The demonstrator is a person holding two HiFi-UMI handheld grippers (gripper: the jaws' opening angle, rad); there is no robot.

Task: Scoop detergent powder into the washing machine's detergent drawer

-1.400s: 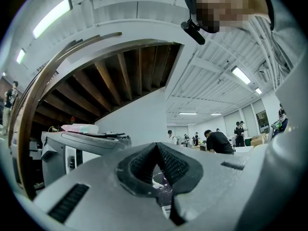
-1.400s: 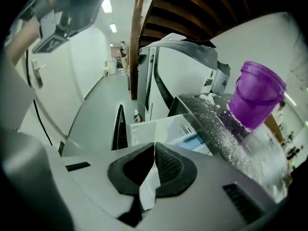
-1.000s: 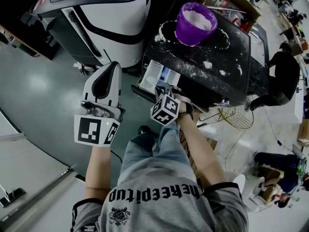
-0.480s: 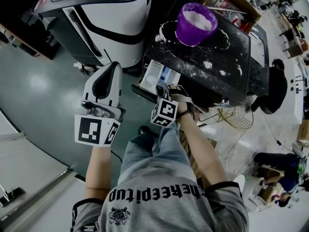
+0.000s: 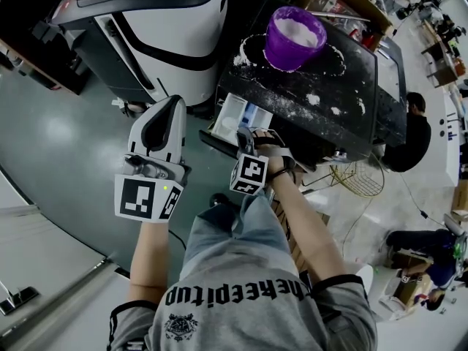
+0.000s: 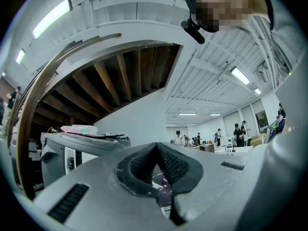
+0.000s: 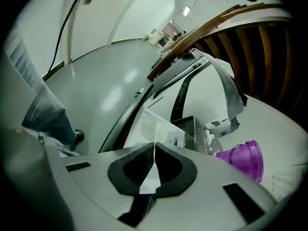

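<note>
The detergent drawer (image 5: 235, 115) stands pulled out from the front of the washing machine (image 5: 329, 123). Just over it, the right tool (image 5: 250, 133) pinches the thin pale handle of a clear scoop (image 7: 149, 177), which points toward the drawer's compartments. The purple tub (image 5: 295, 35) of powder sits on the machine's top among spilled powder (image 5: 313, 98). The left tool (image 5: 174, 102) hangs well apart to the left, pressed together on nothing. The likely risk is that so thin a handle twists in the grip and tips powder past the drawer onto the floor
</note>
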